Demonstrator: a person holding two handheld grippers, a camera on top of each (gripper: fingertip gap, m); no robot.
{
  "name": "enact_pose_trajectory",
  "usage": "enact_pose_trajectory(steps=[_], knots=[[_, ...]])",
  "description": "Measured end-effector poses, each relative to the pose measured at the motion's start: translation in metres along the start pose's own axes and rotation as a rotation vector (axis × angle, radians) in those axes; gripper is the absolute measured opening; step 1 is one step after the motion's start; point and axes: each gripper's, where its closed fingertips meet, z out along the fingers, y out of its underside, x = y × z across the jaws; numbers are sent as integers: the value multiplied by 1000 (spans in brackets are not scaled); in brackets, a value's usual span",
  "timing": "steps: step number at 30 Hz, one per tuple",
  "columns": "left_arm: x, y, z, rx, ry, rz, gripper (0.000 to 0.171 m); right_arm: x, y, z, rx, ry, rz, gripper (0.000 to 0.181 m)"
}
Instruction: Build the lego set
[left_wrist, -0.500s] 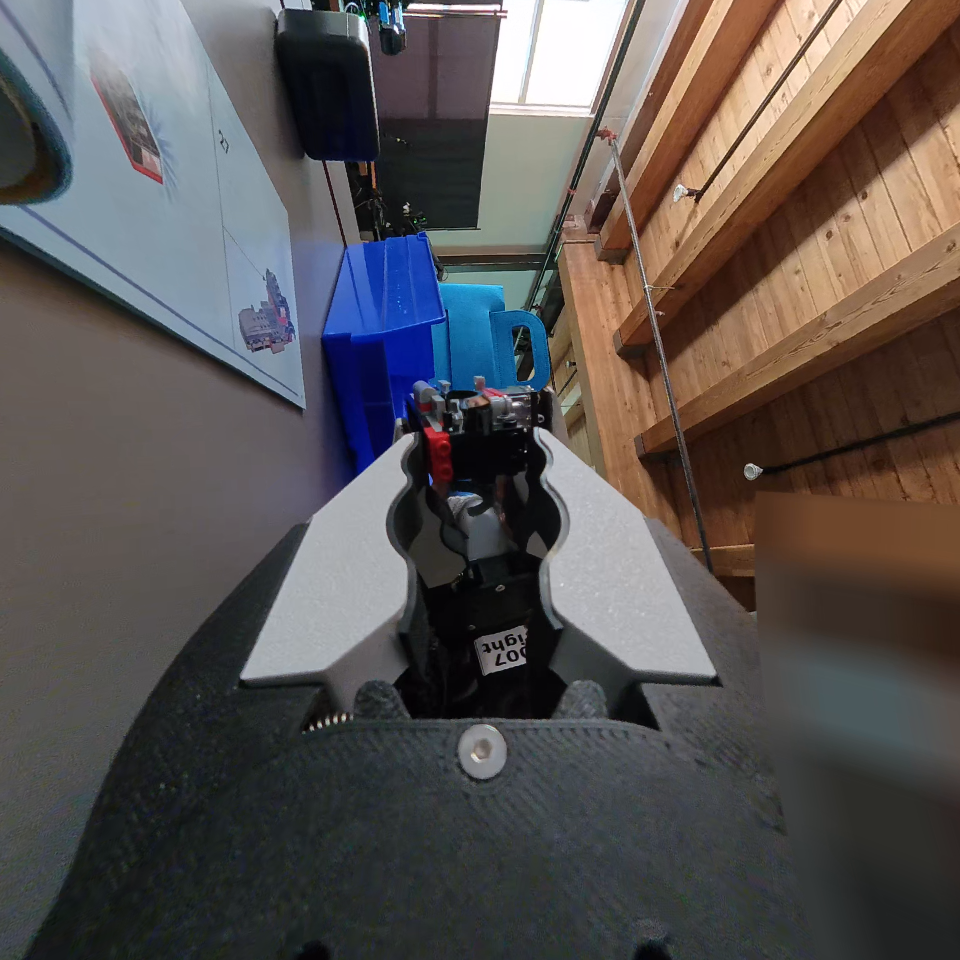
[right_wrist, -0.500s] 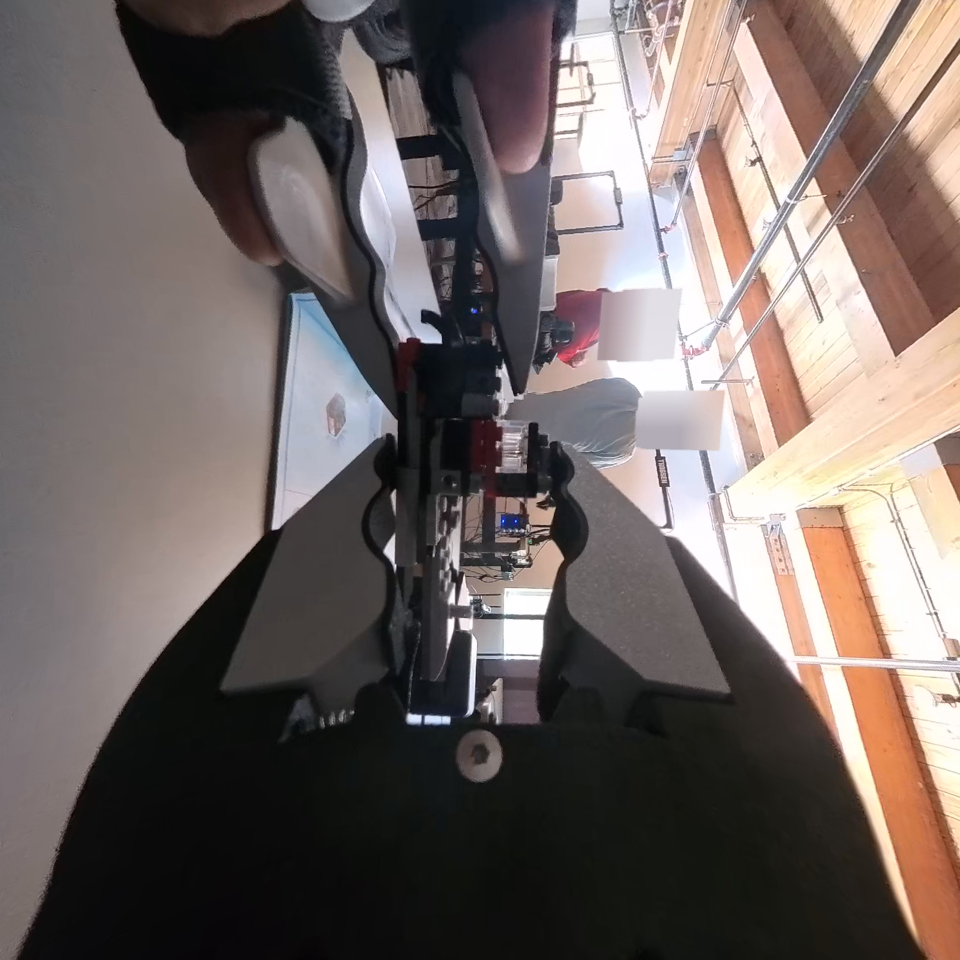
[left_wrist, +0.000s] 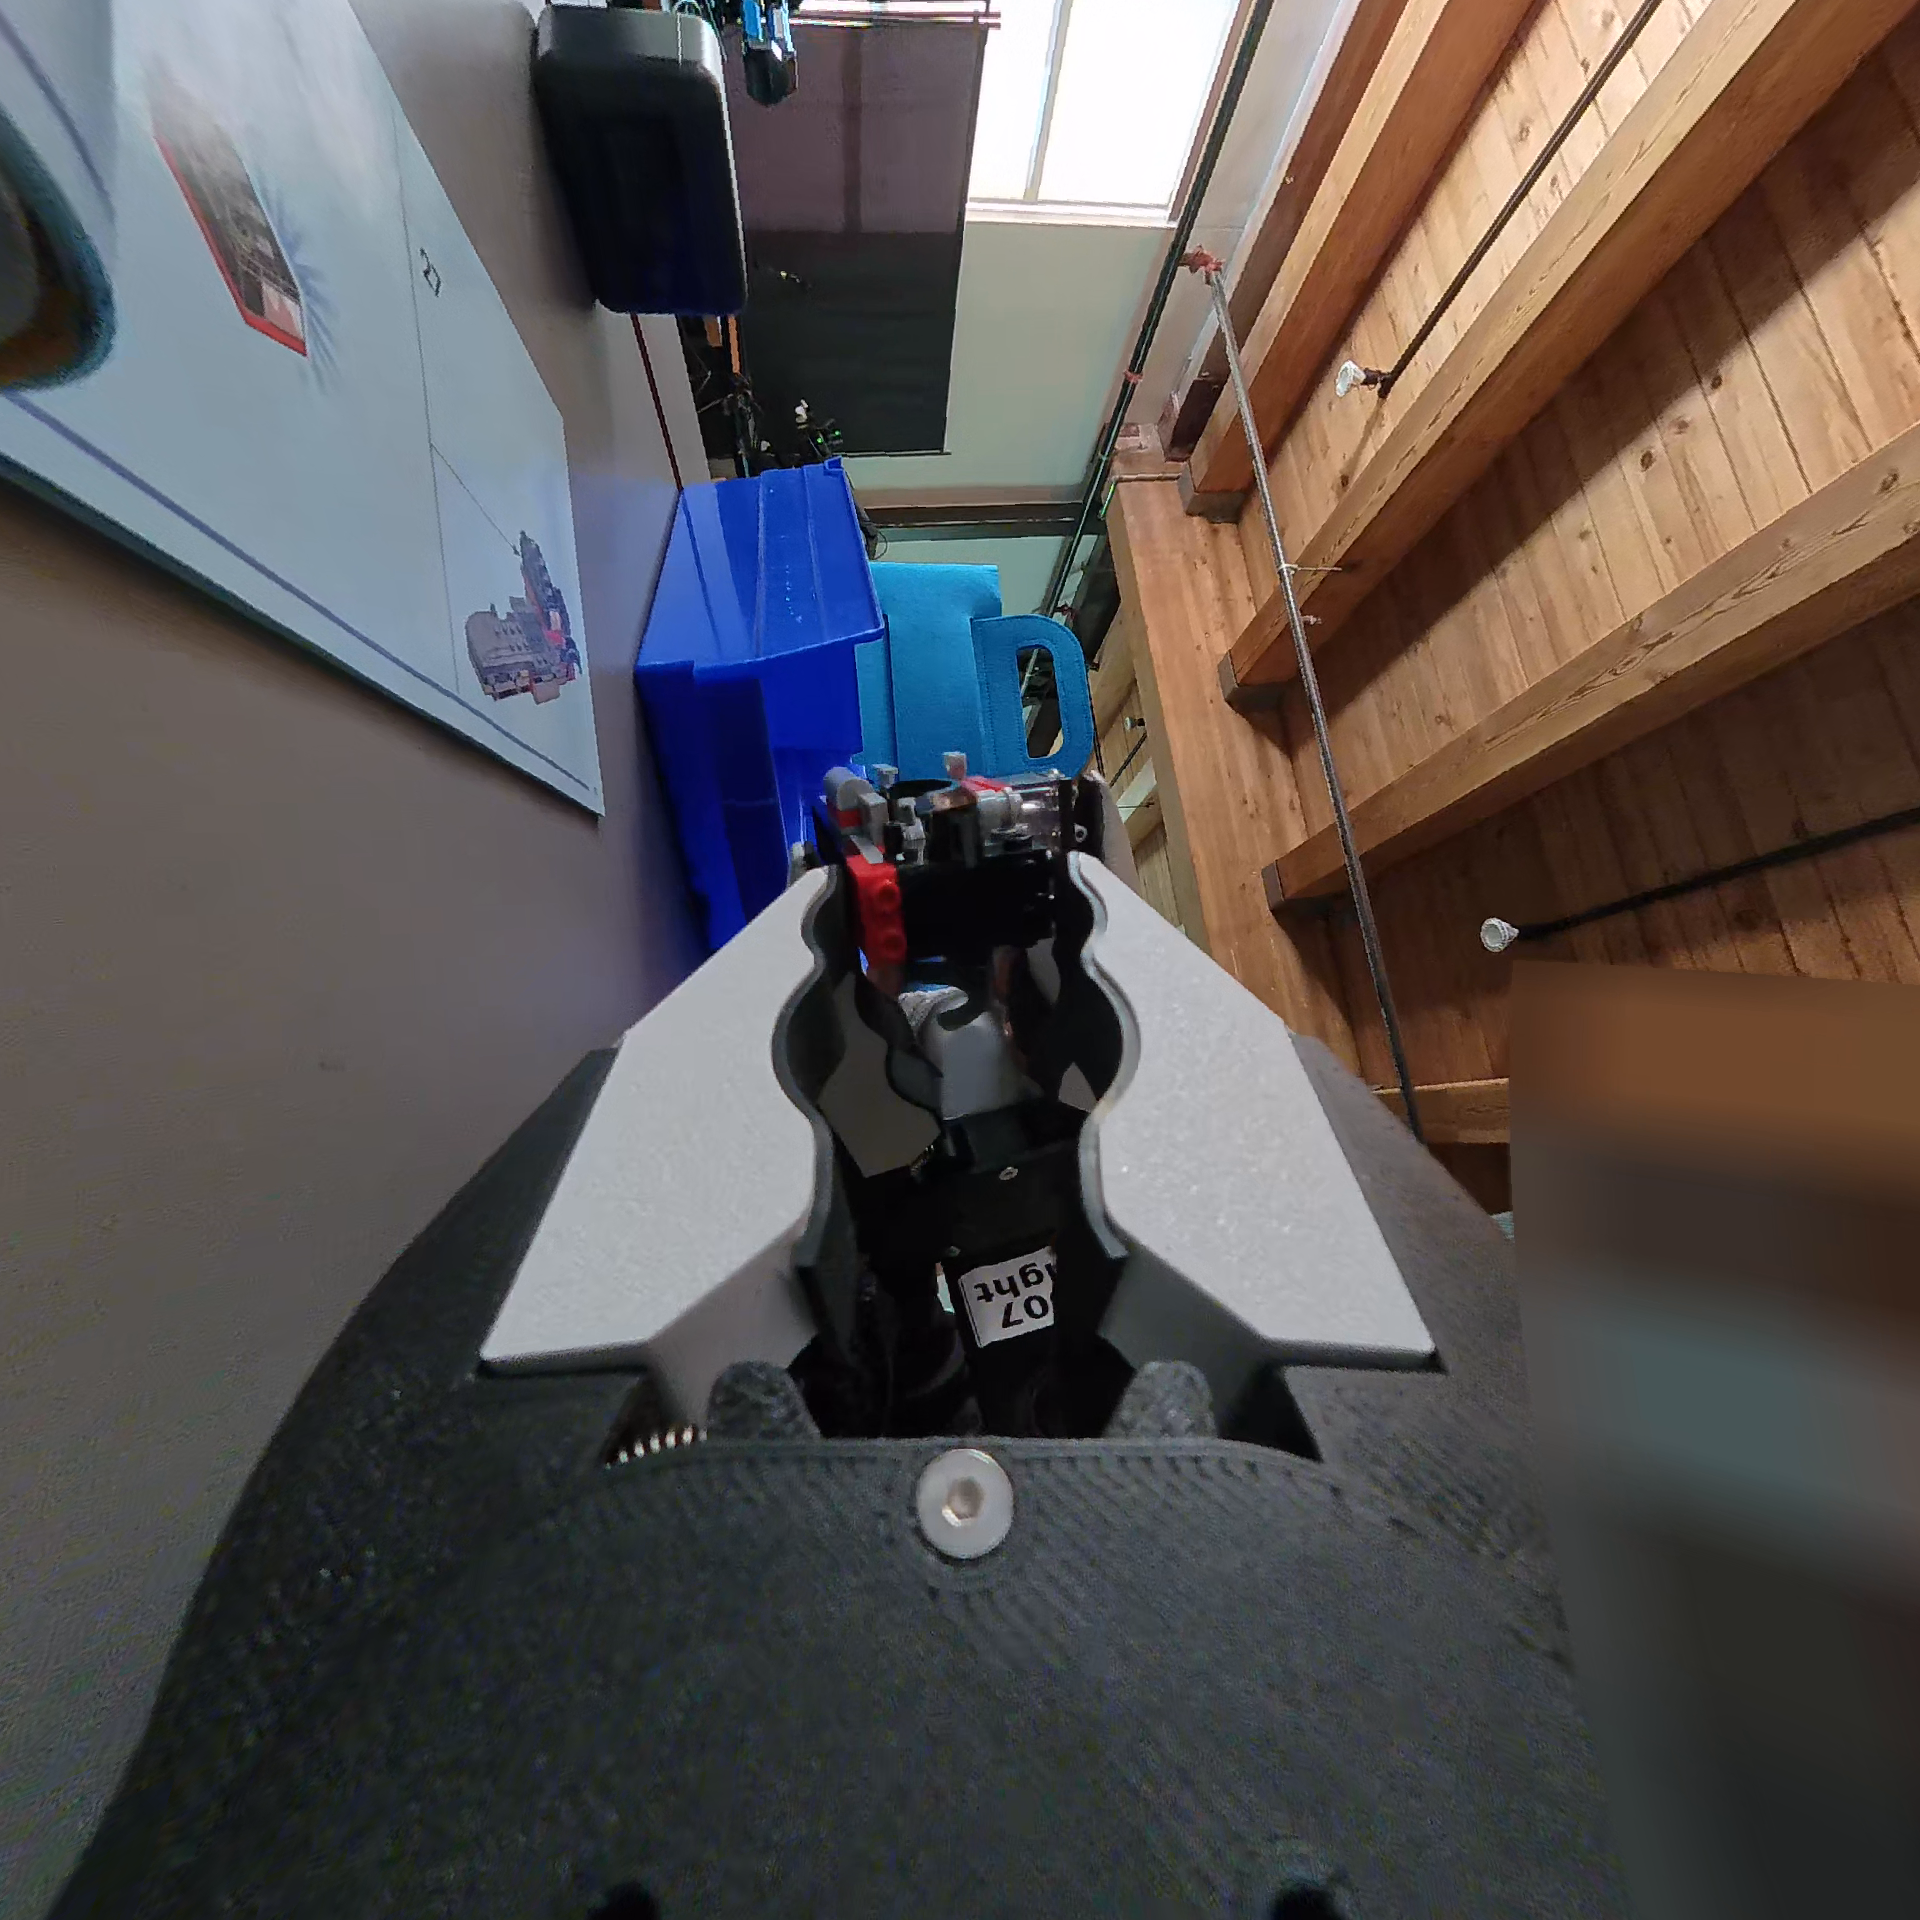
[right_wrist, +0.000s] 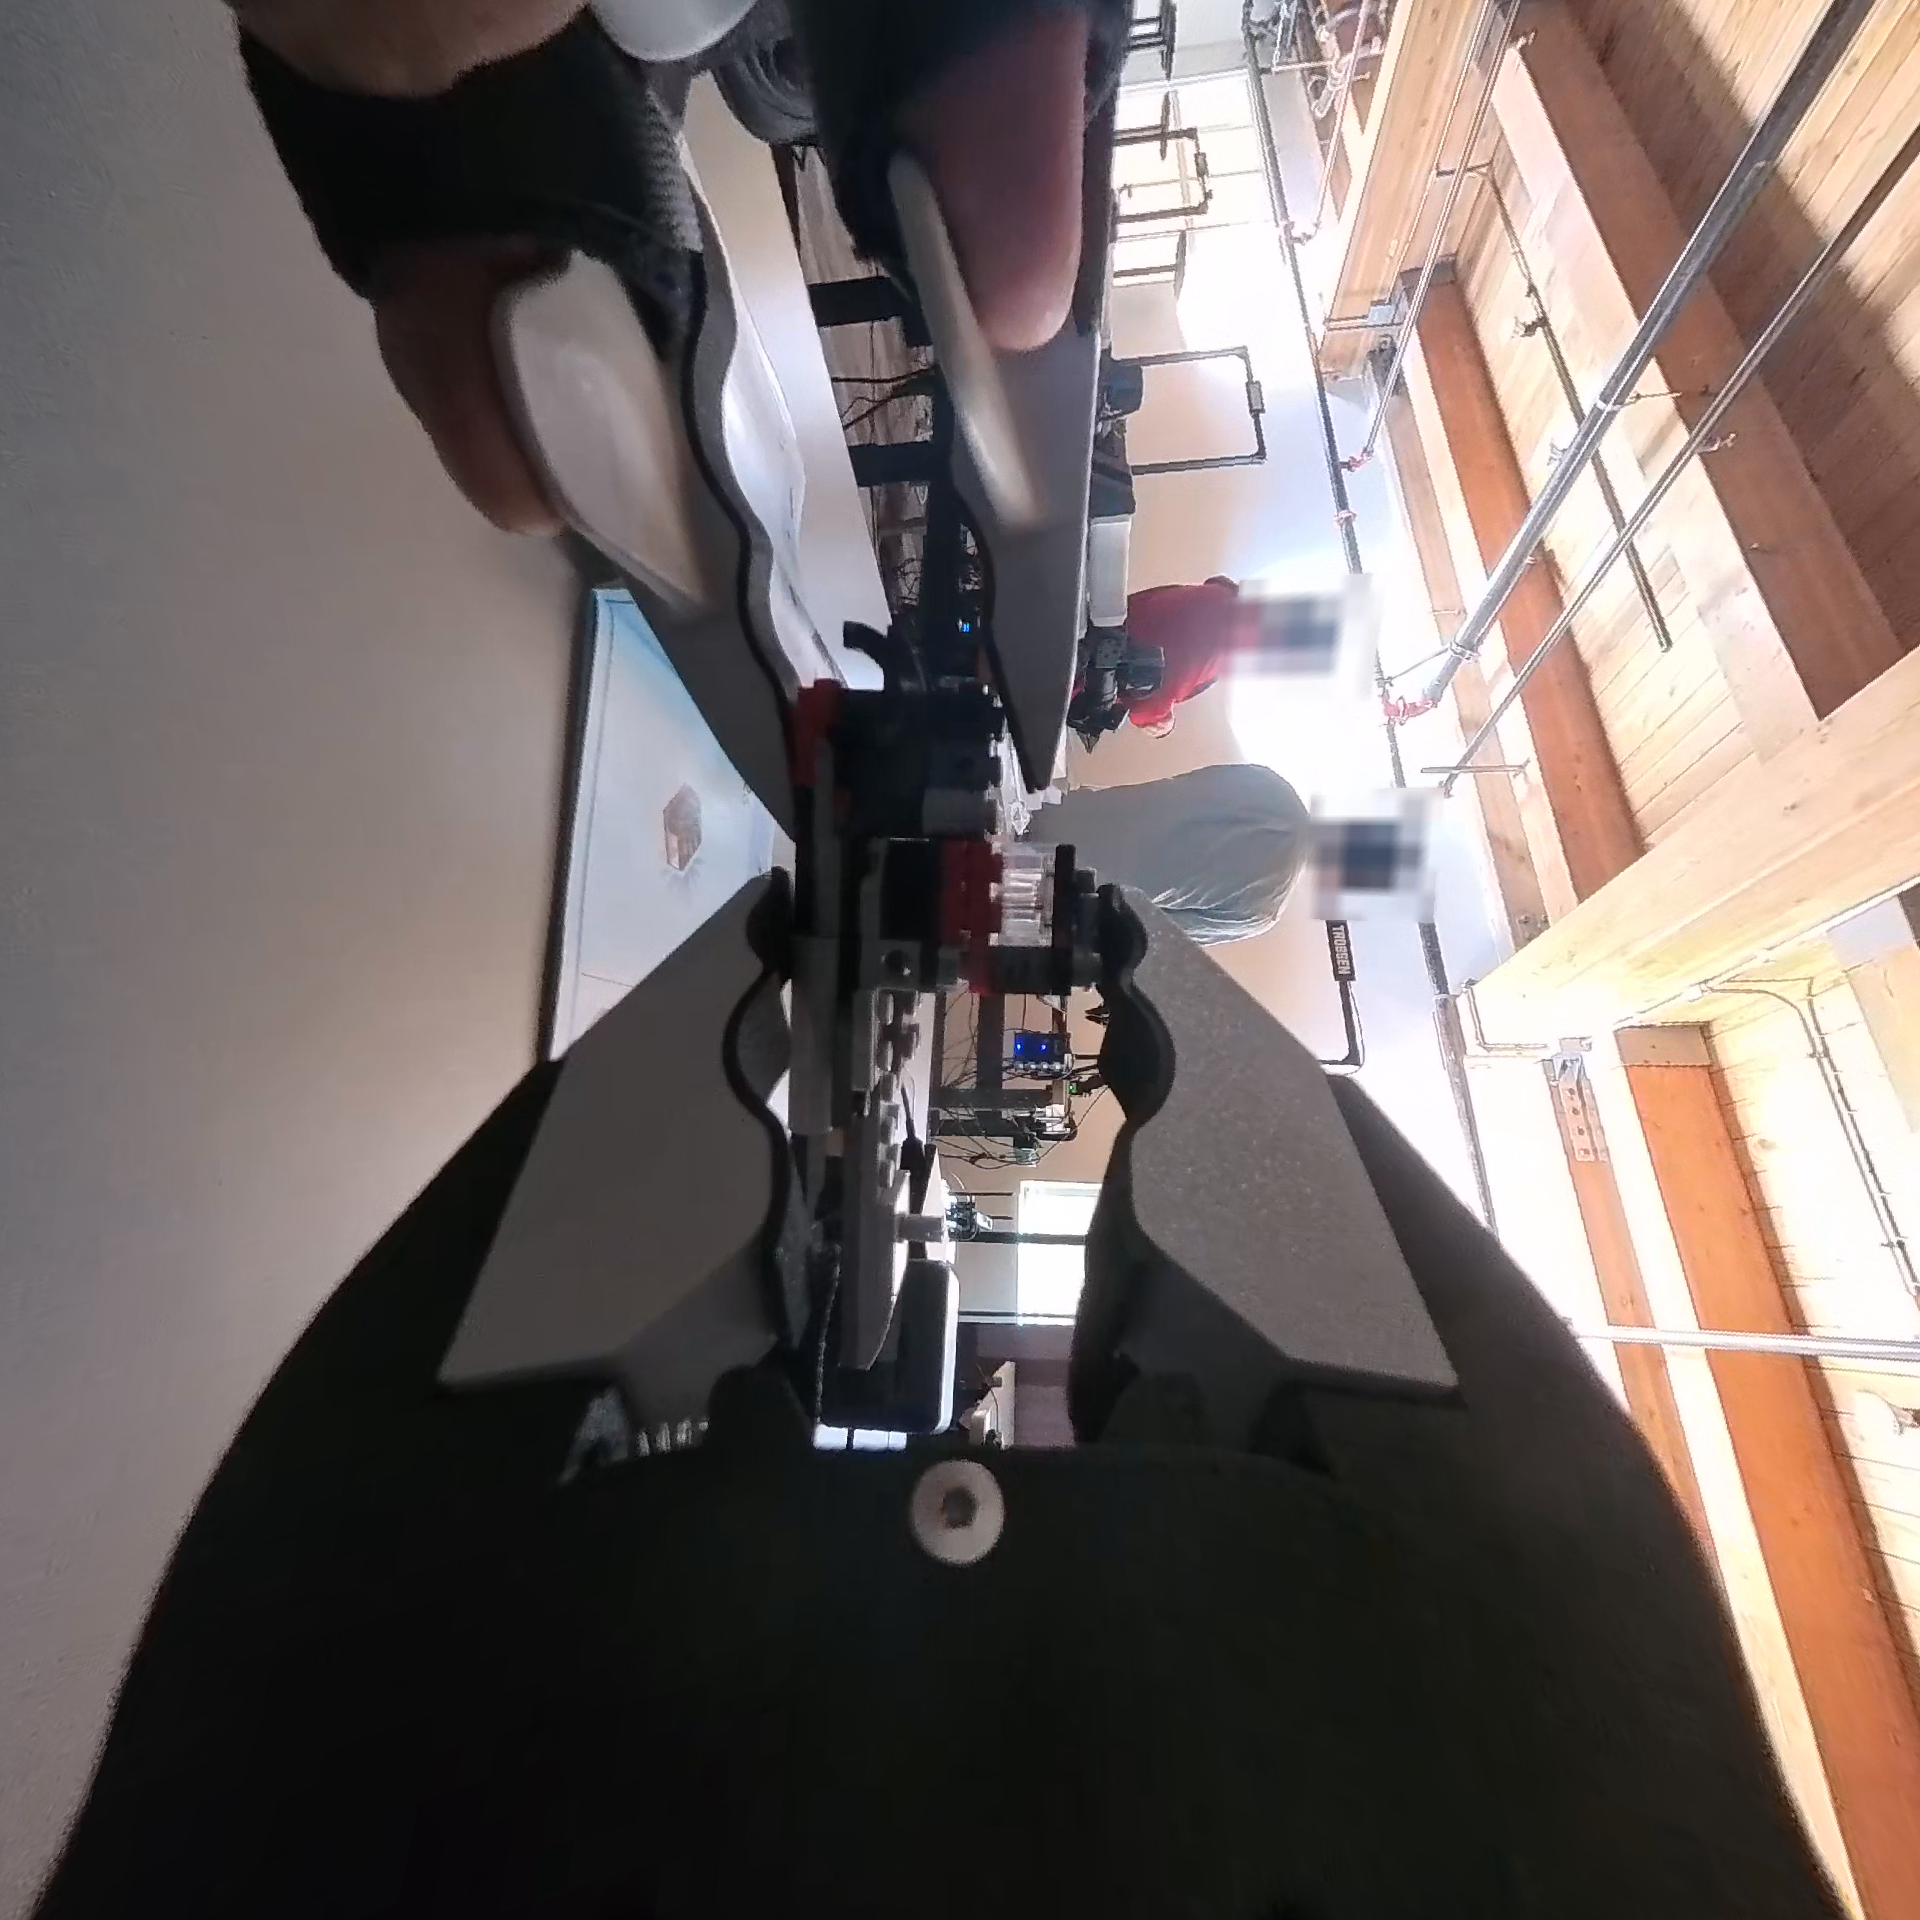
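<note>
Both the left gripper (left_wrist: 951, 883) and the right gripper (right_wrist: 940, 914) clamped the same lego model (left_wrist: 961, 847) from opposite ends above the bench (left_wrist: 260, 987).

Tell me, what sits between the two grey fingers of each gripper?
The partly built black, grey and red lego model: the right gripper clamps one end, the left gripper the other, seen in both wrist views.
</note>
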Motion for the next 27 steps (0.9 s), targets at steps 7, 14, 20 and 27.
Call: enact_pose_trajectory(steps=[7, 14, 20, 27], knots=[[-1, 1, 0, -2, -1, -3, 41, -1, 0, 0, 4, -22, 6, 59], [-3, 2, 0, 1, -2, -7, 40, -2, 1, 0, 5, -37, 8, 58], [3, 0, 2, 9, 30, -13, 41, 4, 3, 1, -9, 3, 12, 60], [8, 1, 6, -18, 84, -74, 49, 7, 6, 0, -17, 31, -3, 60]])
